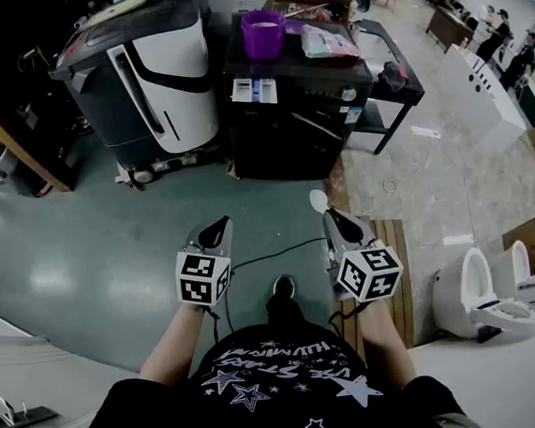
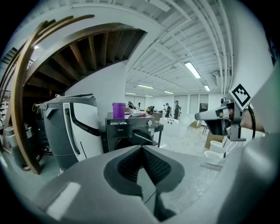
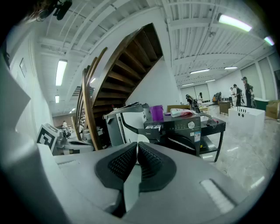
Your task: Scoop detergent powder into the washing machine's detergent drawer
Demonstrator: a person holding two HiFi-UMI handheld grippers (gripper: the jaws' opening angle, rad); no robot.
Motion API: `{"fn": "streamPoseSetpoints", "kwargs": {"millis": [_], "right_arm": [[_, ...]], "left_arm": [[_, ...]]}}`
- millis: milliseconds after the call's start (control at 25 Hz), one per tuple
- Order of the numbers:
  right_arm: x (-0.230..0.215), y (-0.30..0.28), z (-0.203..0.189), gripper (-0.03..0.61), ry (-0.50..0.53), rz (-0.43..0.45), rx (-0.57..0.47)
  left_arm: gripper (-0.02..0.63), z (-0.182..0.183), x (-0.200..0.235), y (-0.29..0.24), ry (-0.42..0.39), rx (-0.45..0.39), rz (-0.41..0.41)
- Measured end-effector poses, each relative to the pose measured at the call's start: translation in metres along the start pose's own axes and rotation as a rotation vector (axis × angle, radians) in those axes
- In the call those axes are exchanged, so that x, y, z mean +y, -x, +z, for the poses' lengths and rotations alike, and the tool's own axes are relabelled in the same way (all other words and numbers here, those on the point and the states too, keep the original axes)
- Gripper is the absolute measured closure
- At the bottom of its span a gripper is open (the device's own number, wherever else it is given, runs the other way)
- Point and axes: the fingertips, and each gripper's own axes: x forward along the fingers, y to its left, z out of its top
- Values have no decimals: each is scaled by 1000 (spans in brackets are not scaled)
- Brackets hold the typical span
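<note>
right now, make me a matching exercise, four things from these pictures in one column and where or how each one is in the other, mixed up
Things
1. purple cup
2. scoop
3. left gripper
4. toilets

Place or state
a. held in the right gripper
b. on the floor, far right of the head view
c. on top of the black washer
d. shut, with nothing between the jaws

Pairs: 1-c, 2-a, 3-d, 4-b
</note>
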Motion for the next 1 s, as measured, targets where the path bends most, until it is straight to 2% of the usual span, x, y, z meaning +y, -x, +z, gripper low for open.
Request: {"fn": "streamPoseSetpoints", "kwargs": {"millis": [400,600,800,1000], "right_arm": [[-1,-13,-6,545,-23,8,19],[-18,-32,-2,545,-41,4,29],[-46,-67,21,543,-54,22,4],[-72,-105,55,543,-59,65,-31]], "left_arm": [[612,-14,12,-5,22,39,10],[612,-14,21,-23,28,66,17],[612,6,35,-60,16,62,41],[612,45,47,-93,-14,19,74]]}}
